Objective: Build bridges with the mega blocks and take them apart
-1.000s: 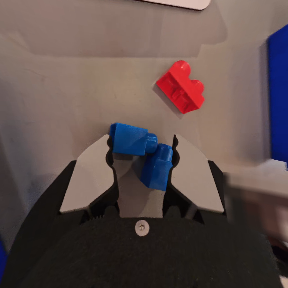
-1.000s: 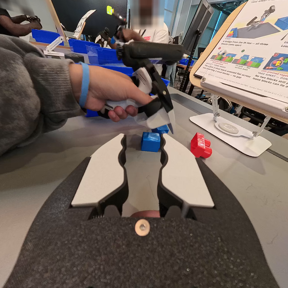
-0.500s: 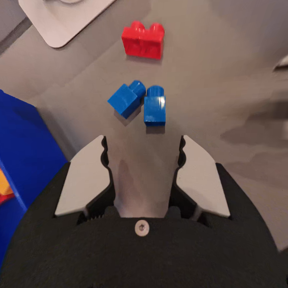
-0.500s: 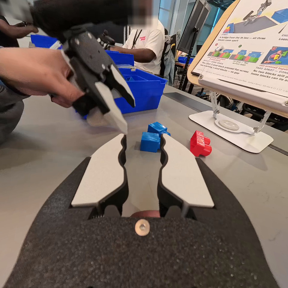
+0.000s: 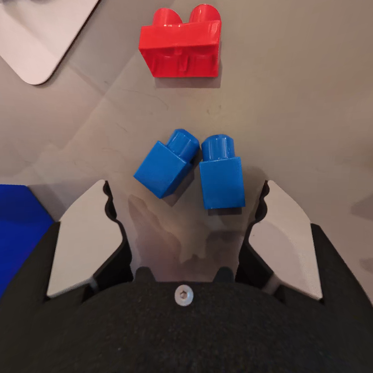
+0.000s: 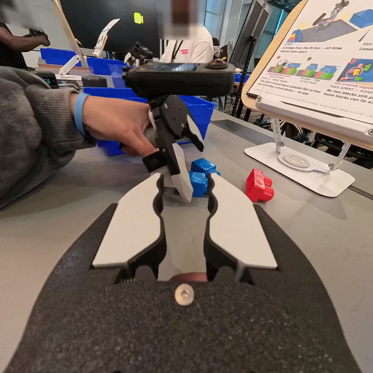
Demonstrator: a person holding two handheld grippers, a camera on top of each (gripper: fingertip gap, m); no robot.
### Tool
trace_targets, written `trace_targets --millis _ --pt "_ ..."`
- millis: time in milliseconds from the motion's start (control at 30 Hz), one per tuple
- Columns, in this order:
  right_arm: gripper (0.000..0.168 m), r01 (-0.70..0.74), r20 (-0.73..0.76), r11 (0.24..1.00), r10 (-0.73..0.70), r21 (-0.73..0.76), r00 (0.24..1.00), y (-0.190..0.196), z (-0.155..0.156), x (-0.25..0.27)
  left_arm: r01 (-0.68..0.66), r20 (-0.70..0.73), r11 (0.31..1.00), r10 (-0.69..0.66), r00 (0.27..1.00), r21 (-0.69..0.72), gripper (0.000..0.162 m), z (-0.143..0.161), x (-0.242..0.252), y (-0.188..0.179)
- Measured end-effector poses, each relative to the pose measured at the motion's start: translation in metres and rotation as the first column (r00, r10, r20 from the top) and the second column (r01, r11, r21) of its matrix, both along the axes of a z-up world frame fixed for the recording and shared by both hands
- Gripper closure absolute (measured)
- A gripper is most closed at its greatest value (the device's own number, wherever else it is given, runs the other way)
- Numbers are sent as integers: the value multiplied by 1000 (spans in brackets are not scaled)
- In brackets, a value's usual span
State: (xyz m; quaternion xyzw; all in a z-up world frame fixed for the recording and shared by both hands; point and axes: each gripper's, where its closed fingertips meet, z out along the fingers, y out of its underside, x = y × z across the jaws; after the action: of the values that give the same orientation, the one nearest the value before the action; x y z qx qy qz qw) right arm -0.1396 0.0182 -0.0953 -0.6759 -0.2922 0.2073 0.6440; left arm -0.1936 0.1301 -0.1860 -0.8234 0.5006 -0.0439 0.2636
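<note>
No bridge stands. 2 blue 1-stud plastic blocks lie on their sides on the grey tabletop [image 5: 282, 113]: the left blue block [image 5: 164, 169] is angled, the right blue block [image 5: 222, 179] roughly straight, and their studs appear to meet at the tips while the bodies splay apart. The red 2-stud plastic block [image 5: 179, 44] lies tipped over, apart from the blue pair on the side the studs point to, nearer the white stand base [image 5: 30, 40]. Judged from this layout, either a take-apart is complete or a build has not begun; standing both blue blocks upright, closing them together and pressing the red block across remains.

The left gripper [image 5: 185, 193] hangs over the blue pair from the base side, jaws spread wide and empty, the right blue block just inside its right finger. The right gripper [image 6: 184, 181] sits low, well back from the pair, jaws partly open, holding nothing. A blue plastic bin [image 6: 197, 109] stands beyond the blue pair.
</note>
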Motion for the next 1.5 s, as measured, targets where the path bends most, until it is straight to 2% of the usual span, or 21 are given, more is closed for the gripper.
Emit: trace_targets --millis 167,333,500,833,1033,1367,1500 --pt "127 0 -7 1000 0 -11 1000 1 0 1 27 57 992 -20 998 -124 41 -5 10 -6" --pt "127 0 -10 1000 -1 -14 1000 1 0 1 38 19 995 -36 999 -96 58 -9 6 -4" --pt "127 1 -12 1000 -1 -15 1000 1 0 1 41 -4 997 -41 999 -63 61 -6 3 0" --pt "127 0 -15 1000 0 -14 1000 -1 0 1 73 -33 994 -76 997 -87 63 -8 4 2" --pt "127 0 -16 1000 0 -14 1000 -1 0 1 110 -26 980 -116 993 -163 87 -10 6 -7" --pt "127 -1 -14 1000 1 -15 1000 -2 0 1 125 -45 980 -134 990 -153 86 -9 7 -10" --pt "127 -2 -12 1000 2 -14 1000 -2 0 1 102 -76 990 -110 991 -102 77 -7 5 -4"
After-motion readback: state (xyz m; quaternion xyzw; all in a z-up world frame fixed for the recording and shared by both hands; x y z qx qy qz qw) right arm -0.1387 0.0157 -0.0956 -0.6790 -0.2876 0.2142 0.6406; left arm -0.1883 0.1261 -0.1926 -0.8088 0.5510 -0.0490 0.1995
